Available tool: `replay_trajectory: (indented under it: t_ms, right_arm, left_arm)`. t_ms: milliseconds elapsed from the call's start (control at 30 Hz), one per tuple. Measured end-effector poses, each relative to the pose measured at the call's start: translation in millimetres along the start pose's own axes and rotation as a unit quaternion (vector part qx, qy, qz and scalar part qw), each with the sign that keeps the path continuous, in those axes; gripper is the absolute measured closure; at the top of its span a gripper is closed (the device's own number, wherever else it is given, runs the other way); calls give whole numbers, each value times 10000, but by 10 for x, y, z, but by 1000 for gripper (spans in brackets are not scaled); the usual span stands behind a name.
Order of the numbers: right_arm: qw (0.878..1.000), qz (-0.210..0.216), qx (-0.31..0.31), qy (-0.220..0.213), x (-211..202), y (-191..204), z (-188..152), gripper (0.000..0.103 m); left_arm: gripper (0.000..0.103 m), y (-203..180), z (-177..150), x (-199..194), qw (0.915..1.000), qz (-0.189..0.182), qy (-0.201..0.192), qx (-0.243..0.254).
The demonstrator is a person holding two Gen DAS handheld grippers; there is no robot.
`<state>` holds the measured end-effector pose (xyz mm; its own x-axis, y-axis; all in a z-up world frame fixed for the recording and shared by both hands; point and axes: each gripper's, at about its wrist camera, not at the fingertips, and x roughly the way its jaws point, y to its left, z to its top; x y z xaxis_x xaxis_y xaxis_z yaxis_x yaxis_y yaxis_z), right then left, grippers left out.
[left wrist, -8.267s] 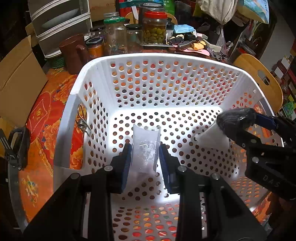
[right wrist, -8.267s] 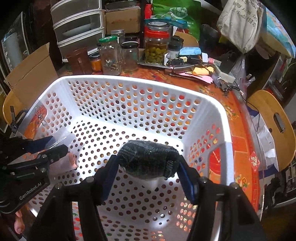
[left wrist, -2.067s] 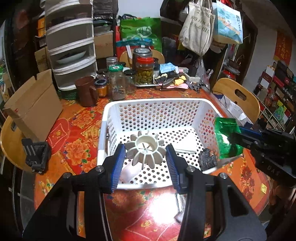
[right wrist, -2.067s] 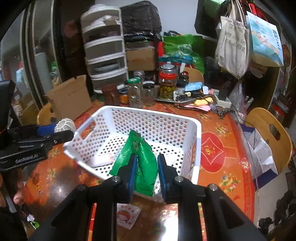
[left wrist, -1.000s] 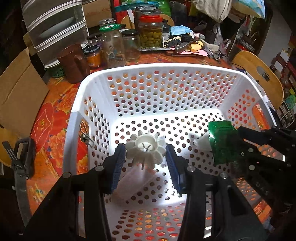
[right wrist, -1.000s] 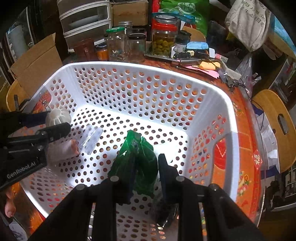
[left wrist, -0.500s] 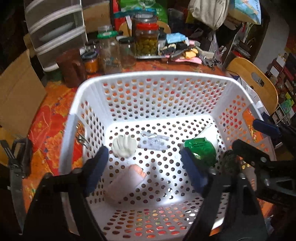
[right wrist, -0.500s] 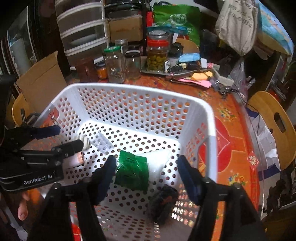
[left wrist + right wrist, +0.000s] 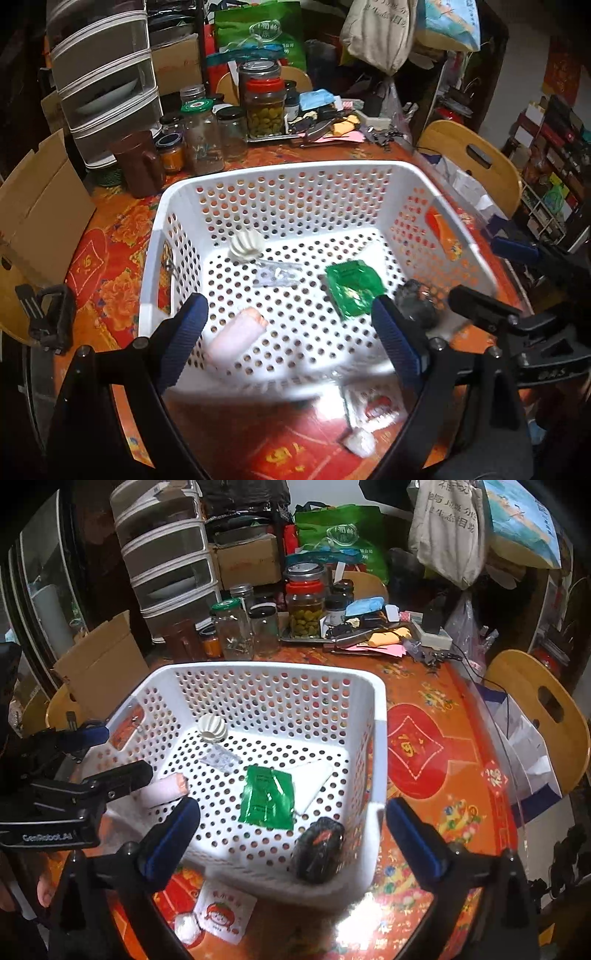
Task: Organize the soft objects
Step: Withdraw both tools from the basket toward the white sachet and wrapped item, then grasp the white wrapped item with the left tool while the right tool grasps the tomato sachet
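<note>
Soft objects lie in the white basket (image 9: 177, 192); both claws (image 9: 291, 332) (image 9: 291, 838) gape, holding nothing.

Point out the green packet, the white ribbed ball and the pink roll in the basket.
green packet (image 9: 266, 798), right wrist view, middle of its face
white ribbed ball (image 9: 212, 728), right wrist view, ribbed side
pink roll (image 9: 234, 334), left wrist view, mid-body

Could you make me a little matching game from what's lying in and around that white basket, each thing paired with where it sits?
Things:
1. green packet
2. white ribbed piece
3. black bundle
4. tomato-print packet

Places:
A. on the tablecloth, outside the white basket
B. near the basket's far wall
C. in the basket's near right corner
D. middle of the basket floor

Pairs: 1-D, 2-B, 3-C, 4-A
</note>
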<state>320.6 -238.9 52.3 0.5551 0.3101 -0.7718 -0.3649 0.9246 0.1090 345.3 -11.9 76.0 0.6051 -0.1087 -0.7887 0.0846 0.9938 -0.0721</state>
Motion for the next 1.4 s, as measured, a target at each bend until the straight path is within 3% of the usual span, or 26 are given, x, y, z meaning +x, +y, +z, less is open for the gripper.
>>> replay_trajectory:
  t_ms: [267,500,600,800,1067,1167,1400]
  right_arm:
    - [9996,217,-60,-167,-293,55,-299,0]
    - [9993,244,-99,-265,-443,47,-644,0]
    - [9996,195,-106,-195,-385,25,-825,0]
    - [9999,-2,100,101,-81,-120,-1189,0]
    - [9997,-48,190,144,4,-169,-1455,0]
    - [9996,-71,275,96,-13,-217,-1481,0]
    - [9990,-71,382,206,102,-267,-1554,0]
  left_arm:
    - [7,-57,-339,-592,9990,-283,-325,77]
    - [7,-16,-862,-838,9983,22,-562,-152]
    - [6,-1,-1185,-711,9981,-9,-556,-264]
    - [7,-4,-1626,-228,9989,-100,-118,-433]
    - [7,-389,-1863,29,10000,-28,16,-73]
    - [11,-516,-1843,174,10000,31,79,-27]
    - [41,-626,-1887,385,9997,59,252,-34]
